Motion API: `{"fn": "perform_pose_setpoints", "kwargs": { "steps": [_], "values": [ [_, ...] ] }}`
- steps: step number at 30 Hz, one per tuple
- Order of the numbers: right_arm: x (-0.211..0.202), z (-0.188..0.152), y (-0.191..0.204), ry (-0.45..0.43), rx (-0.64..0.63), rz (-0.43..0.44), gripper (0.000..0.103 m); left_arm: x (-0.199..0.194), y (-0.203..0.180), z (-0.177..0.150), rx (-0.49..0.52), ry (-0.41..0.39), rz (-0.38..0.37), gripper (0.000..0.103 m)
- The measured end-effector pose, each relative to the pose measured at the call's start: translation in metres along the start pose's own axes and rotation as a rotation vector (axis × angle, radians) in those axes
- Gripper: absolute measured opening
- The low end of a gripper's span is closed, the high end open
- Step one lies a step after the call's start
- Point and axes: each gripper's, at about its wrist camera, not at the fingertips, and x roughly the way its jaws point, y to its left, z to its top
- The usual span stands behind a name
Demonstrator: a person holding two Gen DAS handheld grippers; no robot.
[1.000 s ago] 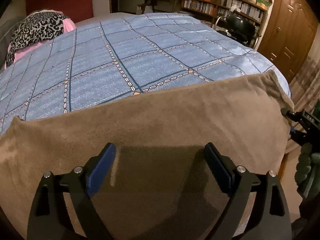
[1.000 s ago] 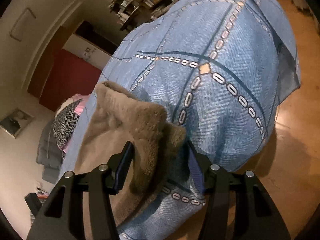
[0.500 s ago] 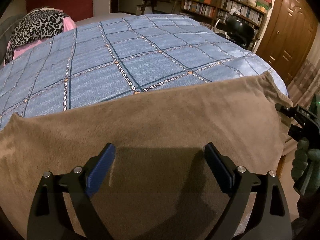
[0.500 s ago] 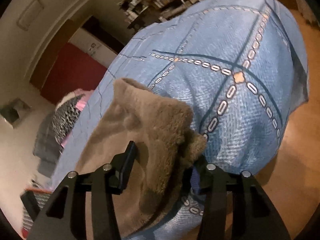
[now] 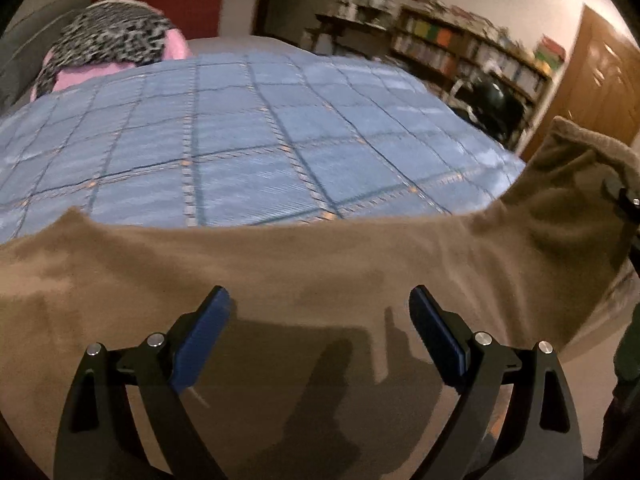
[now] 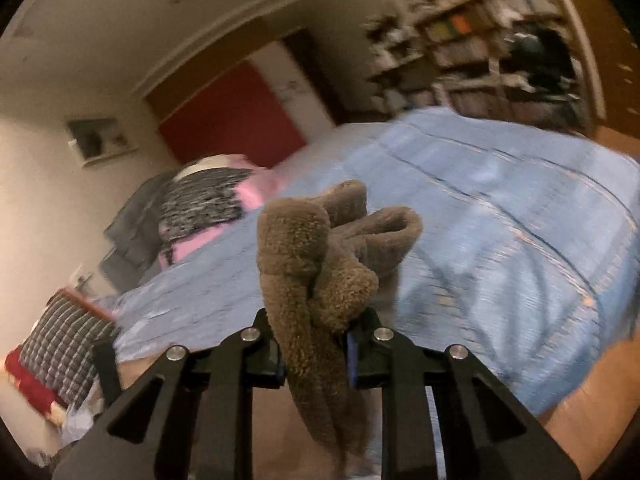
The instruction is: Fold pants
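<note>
We judge the brown fleece pants (image 5: 320,264) soft and limp: right hand-held gripper (image 6: 316,354) clenched on a bunched end, left hand-held gripper (image 5: 320,320) released above the cloth.

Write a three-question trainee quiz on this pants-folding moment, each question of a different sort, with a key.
1. True or false: the right tool is shut on a bunched end of the brown pants.
2. Multiple choice: the left tool is A) clamped on the pants, B) open over the pants, gripping nothing, C) holding the leopard-print cloth.
3. Fill in: the pants lie across a checked bedspread whose main colour is ____.

Key: 1 true; 2 B; 3 blue.
</note>
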Motion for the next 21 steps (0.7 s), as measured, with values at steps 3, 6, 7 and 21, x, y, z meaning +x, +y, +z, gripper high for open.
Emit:
{"fn": "perform_pose_setpoints", "kwargs": {
  "steps": [3, 6, 7, 21],
  "values": [
    [0.008, 0.004, 0.04, 0.007, -0.057, 0.08, 0.02, -0.014, 0.023, 0.0, -0.049, -0.028, 0.016, 0.092],
    [0.02, 0.001, 0.084, 0.03, -0.13, 0.149, 0.02, -0.03, 0.047, -0.003, -0.08, -0.058, 0.044, 0.092],
    [0.024, -0.001, 0.097, 0.043, -0.146, 0.17, 0.02, -0.036, 0.056, -0.004, -0.095, -0.067, 0.053, 0.092],
    [0.107, -0.097, 0.247, 0.306, -0.432, 0.322, 0.02, -0.078, 0.16, -0.035, -0.286, -0.127, 0.159, 0.092]
  ]
}}
